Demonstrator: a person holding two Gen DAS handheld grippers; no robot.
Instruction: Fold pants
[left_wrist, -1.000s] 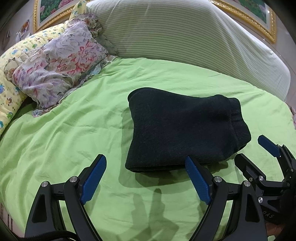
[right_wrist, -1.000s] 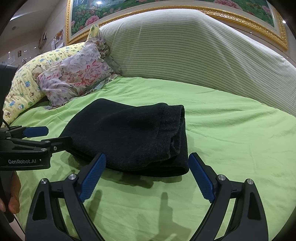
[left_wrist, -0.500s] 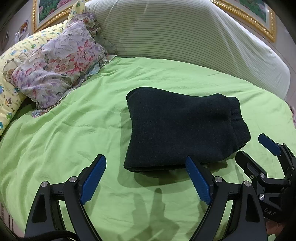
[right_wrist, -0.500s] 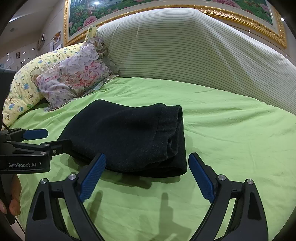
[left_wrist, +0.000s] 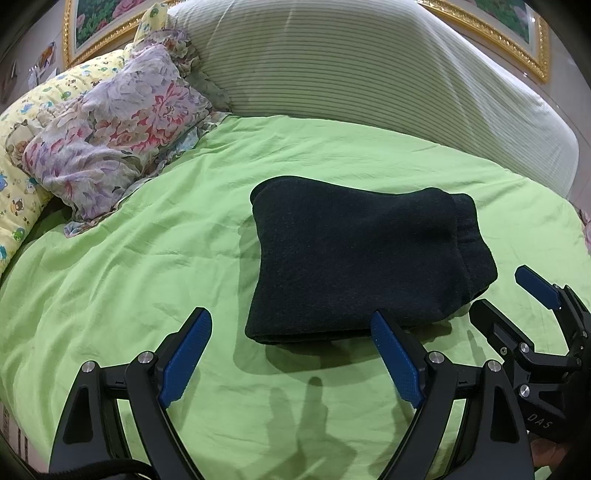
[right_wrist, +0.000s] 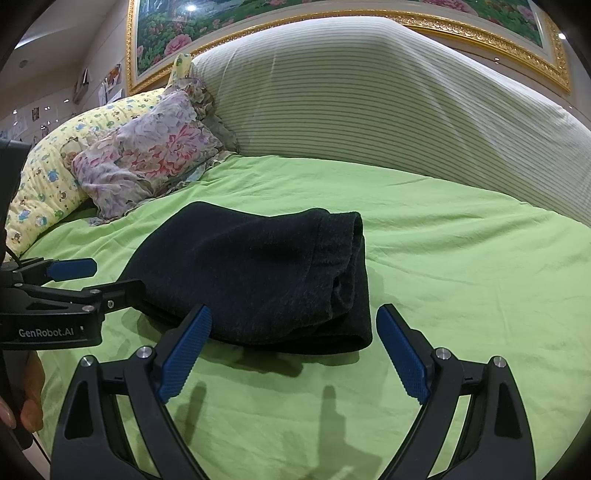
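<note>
We see the dark, thick fabric pants (left_wrist: 354, 258) folded into a compact bundle on the light green bedsheet (left_wrist: 147, 280). Our left gripper (left_wrist: 291, 354) and right gripper (right_wrist: 291, 350) both gape wide just short of it, holding nothing.

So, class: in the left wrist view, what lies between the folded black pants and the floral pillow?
Only bare, wrinkled green sheet separates the folded black pants from the floral pillow; nothing rests on that stretch. The left wrist view shows it most clearly.

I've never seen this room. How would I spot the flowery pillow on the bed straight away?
Start at the big striped headboard cushion behind the green bedsheet. At its left end, two pillows are piled. The floral pillow lies in front, against the yellow cartoon-print pillow; it alone has large pink and lilac blooms and a frilled edge.
</note>
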